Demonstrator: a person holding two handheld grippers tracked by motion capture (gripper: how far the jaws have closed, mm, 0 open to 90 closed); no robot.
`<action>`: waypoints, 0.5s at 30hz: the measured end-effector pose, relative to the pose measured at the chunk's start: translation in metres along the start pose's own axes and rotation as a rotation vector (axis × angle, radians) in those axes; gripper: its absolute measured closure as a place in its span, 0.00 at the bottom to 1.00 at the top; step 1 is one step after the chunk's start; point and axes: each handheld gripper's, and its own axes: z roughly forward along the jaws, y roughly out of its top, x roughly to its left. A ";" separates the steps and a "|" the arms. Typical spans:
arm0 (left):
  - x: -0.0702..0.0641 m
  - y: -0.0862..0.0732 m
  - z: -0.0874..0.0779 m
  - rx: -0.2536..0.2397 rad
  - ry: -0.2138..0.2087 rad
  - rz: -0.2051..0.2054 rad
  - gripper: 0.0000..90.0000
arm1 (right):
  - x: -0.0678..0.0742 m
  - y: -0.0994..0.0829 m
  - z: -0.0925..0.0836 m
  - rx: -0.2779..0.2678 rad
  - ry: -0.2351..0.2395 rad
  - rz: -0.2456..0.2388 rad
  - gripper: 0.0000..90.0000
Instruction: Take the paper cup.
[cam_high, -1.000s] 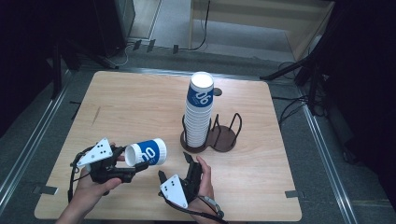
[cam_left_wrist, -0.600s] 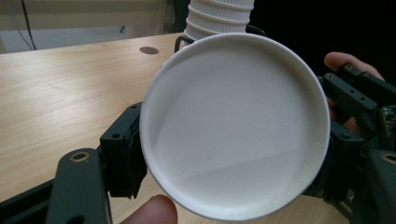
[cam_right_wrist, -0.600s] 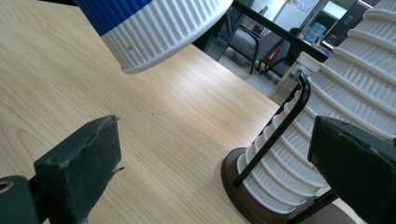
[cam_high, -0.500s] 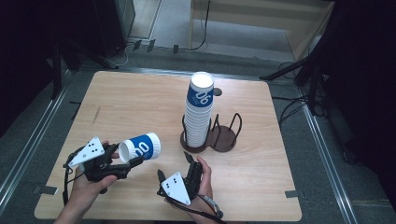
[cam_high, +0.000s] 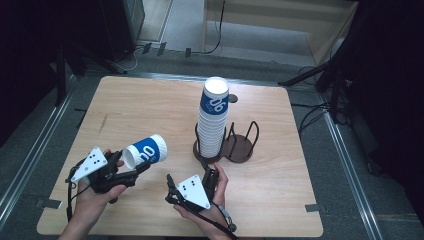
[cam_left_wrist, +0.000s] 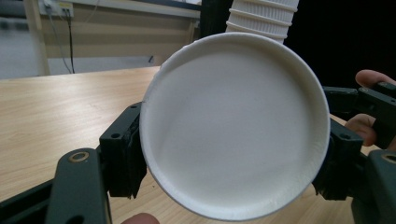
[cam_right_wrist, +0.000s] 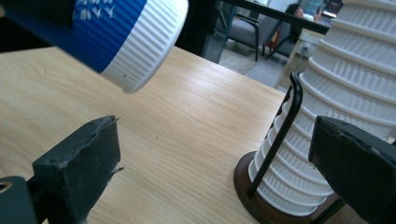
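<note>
The left claw (cam_high: 131, 172) is clamped on a single paper cup (cam_high: 146, 151), held sideways above the counter (cam_high: 150, 105), to the left of the cup stack (cam_high: 214, 120). The right claw (cam_high: 207, 172) stands apart, empty, just before that stack's holder (cam_high: 240, 147).

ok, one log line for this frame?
left gripper: shut on cup, held sideways above table | right gripper: open, empty, near stack | stack: upright in holder

A white paper cup (cam_high: 145, 152) with a blue band lies on its side in the air, clamped at its open mouth, above the table's near left.
</note>
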 end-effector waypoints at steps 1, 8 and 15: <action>0.000 -0.001 0.000 -0.006 0.000 0.000 0.30 | 0.000 0.001 0.001 0.004 -0.010 0.009 0.02; 0.004 -0.002 0.000 -0.057 0.016 -0.005 0.30 | -0.001 0.009 0.001 -0.013 0.008 0.138 0.04; 0.002 -0.005 0.001 -0.088 0.015 0.028 0.31 | -0.003 0.021 0.000 -0.013 0.008 0.352 0.05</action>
